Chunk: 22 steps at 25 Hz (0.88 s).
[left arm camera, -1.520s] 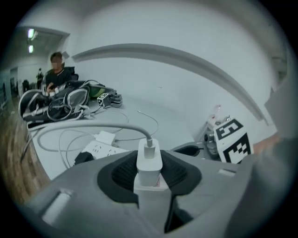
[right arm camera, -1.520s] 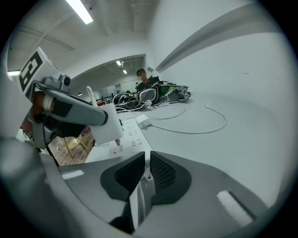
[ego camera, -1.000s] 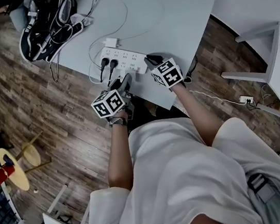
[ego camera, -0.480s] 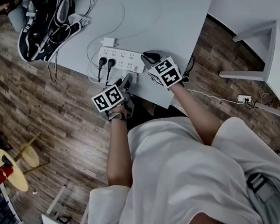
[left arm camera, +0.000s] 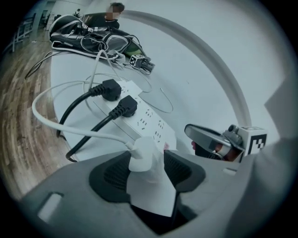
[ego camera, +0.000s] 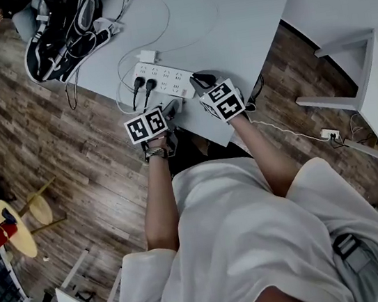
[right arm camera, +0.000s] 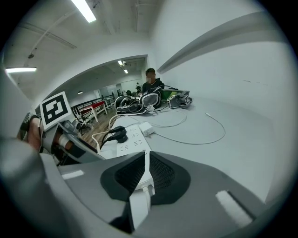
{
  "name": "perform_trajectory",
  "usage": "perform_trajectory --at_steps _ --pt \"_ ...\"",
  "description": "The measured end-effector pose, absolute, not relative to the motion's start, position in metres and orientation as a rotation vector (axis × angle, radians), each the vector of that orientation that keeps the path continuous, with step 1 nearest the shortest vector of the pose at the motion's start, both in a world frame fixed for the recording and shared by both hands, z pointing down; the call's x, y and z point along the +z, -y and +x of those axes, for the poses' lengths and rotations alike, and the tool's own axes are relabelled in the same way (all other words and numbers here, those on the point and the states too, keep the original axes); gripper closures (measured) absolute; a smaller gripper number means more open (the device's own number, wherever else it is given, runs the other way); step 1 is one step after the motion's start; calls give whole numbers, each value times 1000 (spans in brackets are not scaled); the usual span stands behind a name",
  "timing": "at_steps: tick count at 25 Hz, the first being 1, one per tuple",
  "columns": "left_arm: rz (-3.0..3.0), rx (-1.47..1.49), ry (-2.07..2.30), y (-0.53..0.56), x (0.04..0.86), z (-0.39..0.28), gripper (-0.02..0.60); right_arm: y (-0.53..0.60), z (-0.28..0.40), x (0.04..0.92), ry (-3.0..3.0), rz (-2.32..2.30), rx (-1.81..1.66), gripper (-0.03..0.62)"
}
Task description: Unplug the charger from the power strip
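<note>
A white power strip [ego camera: 164, 80] lies near the table's front edge with two black plugs [left arm camera: 114, 97] in it. The white charger [left arm camera: 142, 155], on its white cable [left arm camera: 60, 125], sits off the strip's near end, between the pads of my left gripper [left arm camera: 146, 169]. Those jaws are opening, and a thin gap shows beside the charger. My right gripper [right arm camera: 145, 174] is shut on the strip's near end [right arm camera: 132, 139]. In the head view the left gripper [ego camera: 167, 109] and the right gripper [ego camera: 200, 82] stand side by side at the table's edge.
A small white adapter [ego camera: 149, 55] with a thin white cable [ego camera: 187, 41] lies past the strip's far end. Black bags and cords [ego camera: 65, 31] are heaped at the table's far left corner. The wooden floor [ego camera: 45, 133] lies to the left of the table.
My left gripper has tipped down and sunk slightly toward the table's front edge with the charger. The right gripper has stayed in place on the strip.
</note>
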<state>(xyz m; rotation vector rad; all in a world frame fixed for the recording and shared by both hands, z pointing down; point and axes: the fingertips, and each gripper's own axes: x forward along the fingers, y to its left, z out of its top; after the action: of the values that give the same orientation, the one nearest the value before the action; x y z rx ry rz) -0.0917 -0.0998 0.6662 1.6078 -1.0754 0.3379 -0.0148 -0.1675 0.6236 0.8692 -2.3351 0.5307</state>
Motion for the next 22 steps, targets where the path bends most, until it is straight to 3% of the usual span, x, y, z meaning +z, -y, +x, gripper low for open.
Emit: perform_trajectory --at_steps 7,22 --pt "1718 614 1071 99 664 -99 281 169 -14 624 2330 863 552 562" --pt "1651 581 1090 91 639 -135 279 190 0 593 2379 944 593 562"
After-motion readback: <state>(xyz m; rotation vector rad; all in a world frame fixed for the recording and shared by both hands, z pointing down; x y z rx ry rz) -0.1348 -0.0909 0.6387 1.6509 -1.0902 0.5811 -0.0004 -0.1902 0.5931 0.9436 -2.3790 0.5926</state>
